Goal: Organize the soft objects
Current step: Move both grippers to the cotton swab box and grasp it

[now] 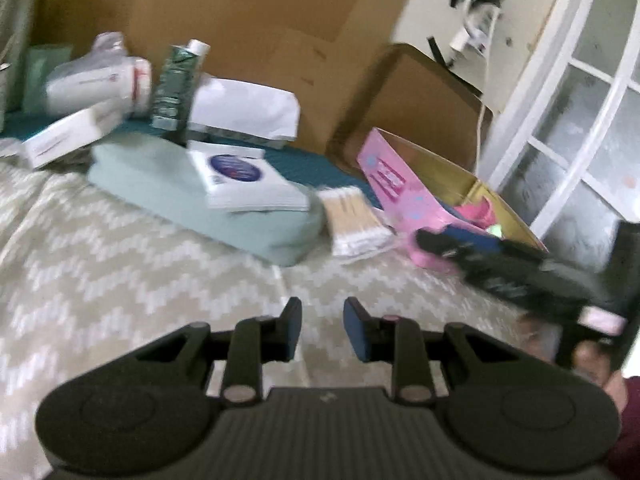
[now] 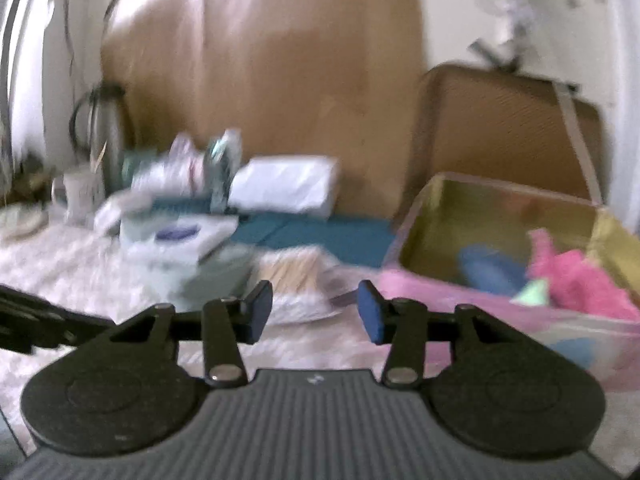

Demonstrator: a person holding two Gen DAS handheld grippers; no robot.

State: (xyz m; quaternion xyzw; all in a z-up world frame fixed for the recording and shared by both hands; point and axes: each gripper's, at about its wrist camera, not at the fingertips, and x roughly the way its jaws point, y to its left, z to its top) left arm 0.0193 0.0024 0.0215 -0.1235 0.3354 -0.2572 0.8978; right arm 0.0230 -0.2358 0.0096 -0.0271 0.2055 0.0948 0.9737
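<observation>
Left wrist view: left gripper low over the chevron-patterned bedcover, jaws with a narrow gap between the blue pads, nothing in them. Ahead — a pale green folded cloth flat on the cover with a white packet bearing a blue oval on top, a pack of cotton swabs just beside it to the right. Pink box right of the swabs, open, pink soft item inside. Right gripper visible at right edge, dark and blurred, in front of the box. Behind: green carton, white paper stack, cardboard sheets. Right wrist view, heavily blurred: right gripper spread with a clear gap, nothing between the pads, above the cover near the swab pack. Pink box to the right — pink soft item, a blue one and a small green piece in it. Kettle and mug far left.
</observation>
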